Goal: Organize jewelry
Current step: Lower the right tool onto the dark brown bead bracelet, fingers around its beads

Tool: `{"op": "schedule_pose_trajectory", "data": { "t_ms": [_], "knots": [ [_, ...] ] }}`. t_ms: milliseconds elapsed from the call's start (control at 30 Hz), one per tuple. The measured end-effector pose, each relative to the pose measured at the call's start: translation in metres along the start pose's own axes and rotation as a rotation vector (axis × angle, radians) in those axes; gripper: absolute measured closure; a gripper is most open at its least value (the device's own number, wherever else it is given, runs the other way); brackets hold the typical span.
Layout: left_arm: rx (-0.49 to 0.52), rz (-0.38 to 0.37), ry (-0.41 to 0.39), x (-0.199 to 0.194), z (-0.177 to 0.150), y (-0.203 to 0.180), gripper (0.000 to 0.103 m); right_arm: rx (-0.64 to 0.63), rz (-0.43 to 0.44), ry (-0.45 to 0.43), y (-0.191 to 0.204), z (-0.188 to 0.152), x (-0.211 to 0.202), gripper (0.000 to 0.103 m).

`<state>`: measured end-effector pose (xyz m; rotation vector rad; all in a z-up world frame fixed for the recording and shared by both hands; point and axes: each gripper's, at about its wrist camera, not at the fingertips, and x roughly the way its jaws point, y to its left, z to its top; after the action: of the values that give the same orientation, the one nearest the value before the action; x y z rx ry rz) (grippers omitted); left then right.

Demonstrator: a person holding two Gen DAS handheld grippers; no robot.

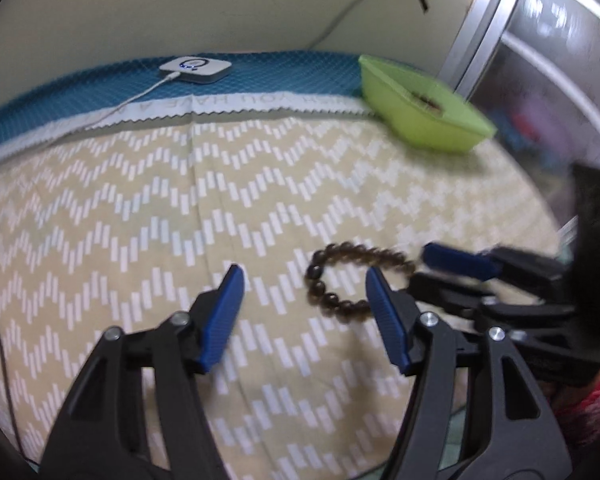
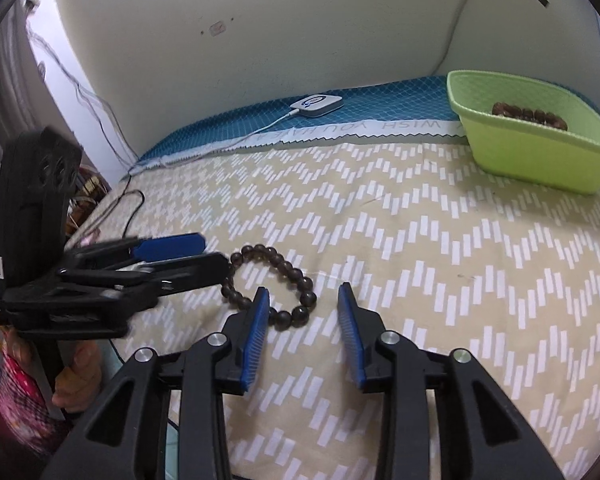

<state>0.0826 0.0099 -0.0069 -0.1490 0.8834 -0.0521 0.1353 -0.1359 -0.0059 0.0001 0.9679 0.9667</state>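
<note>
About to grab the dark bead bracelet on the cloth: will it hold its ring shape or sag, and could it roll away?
The bracelet looks like separate round beads on a string, so it will probably sag. Lying flat on the patterned cloth, it seems unlikely to roll. Smooth beads may slip between the right gripper fingers.

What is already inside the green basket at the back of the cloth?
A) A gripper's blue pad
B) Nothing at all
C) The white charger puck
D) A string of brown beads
D: in the right wrist view brown beads show over the rim of the green basket, while a second dark bead bracelet lies loose on the patterned cloth, not yet moved.
</note>
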Motion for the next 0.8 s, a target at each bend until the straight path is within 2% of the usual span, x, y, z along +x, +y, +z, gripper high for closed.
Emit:
{"op": "schedule_pose_trajectory", "data": {
  "t_ms": [67, 167, 800],
  "knots": [
    [0.052, 0.083, -0.005, 0.002, -0.003, -0.009, 0.048, 0.006, 0.007, 0.001, -0.001, 0.0, 0.001, 0.092],
    [0.085, 0.154, -0.012, 0.003, -0.007, -0.017, 0.048, 0.007, 0.003, 0.0, -0.001, 0.0, 0.001, 0.092],
    [0.062, 0.165, -0.016, -0.002, -0.009, -0.012, 0.045, -0.002, -0.022, 0.002, 0.002, 0.002, 0.004, 0.092]
  ]
}}
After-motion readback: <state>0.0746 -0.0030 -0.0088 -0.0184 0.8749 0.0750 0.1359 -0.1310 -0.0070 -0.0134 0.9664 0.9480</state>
